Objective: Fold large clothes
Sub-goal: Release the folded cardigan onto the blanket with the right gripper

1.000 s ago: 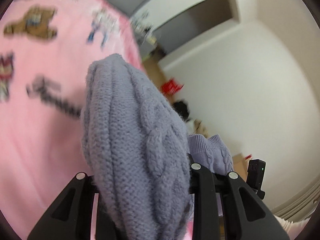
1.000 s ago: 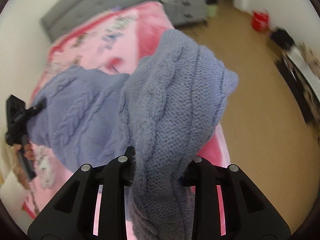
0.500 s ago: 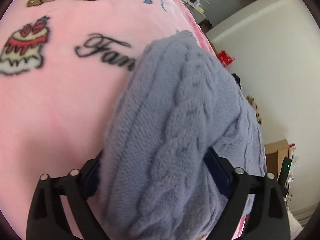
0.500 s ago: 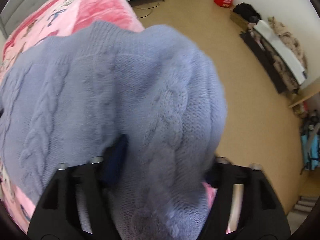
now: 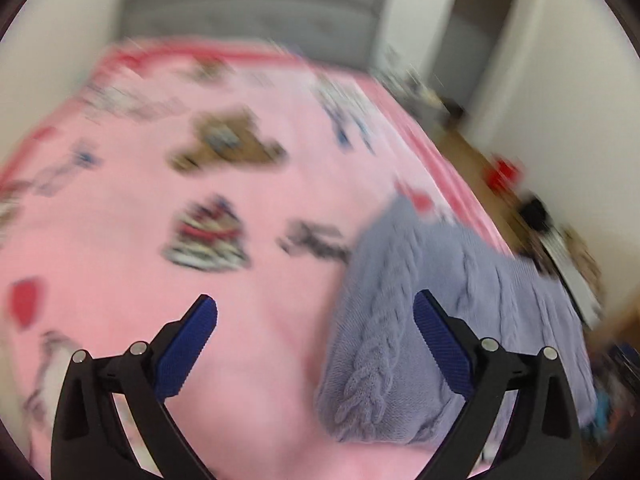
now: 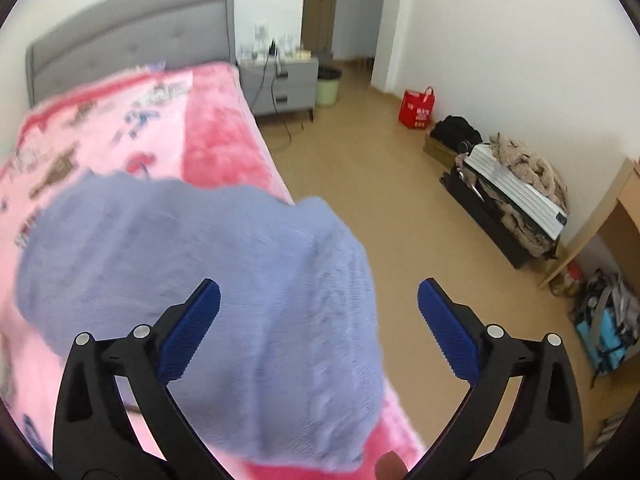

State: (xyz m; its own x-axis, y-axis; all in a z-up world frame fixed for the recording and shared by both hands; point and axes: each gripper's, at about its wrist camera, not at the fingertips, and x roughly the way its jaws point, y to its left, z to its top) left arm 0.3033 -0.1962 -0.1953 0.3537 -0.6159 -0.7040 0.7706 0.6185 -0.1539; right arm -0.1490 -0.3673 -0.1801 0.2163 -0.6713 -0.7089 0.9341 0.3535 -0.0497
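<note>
Both tools gaped, empty. Lavender cable-knit sweater (image 5: 452, 320) lay on bed (image 5: 240, 208), near-right edge; right of left tool (image 5: 316, 336), directly under right tool (image 6: 320, 320), long axis near-far.

two wrist views, both low over the bed, facing its head end

left wrist looks up the pink blanket (image 5: 248, 208) toward the grey headboard (image 5: 248, 12), motion-blurred. right wrist sits at the bed's floor-side edge, close above the lilac sweater (image 6: 224, 280), floor (image 6: 384, 200) at right. shared: blanket, headboard, sweater, red bag (image 6: 417, 109).
</note>
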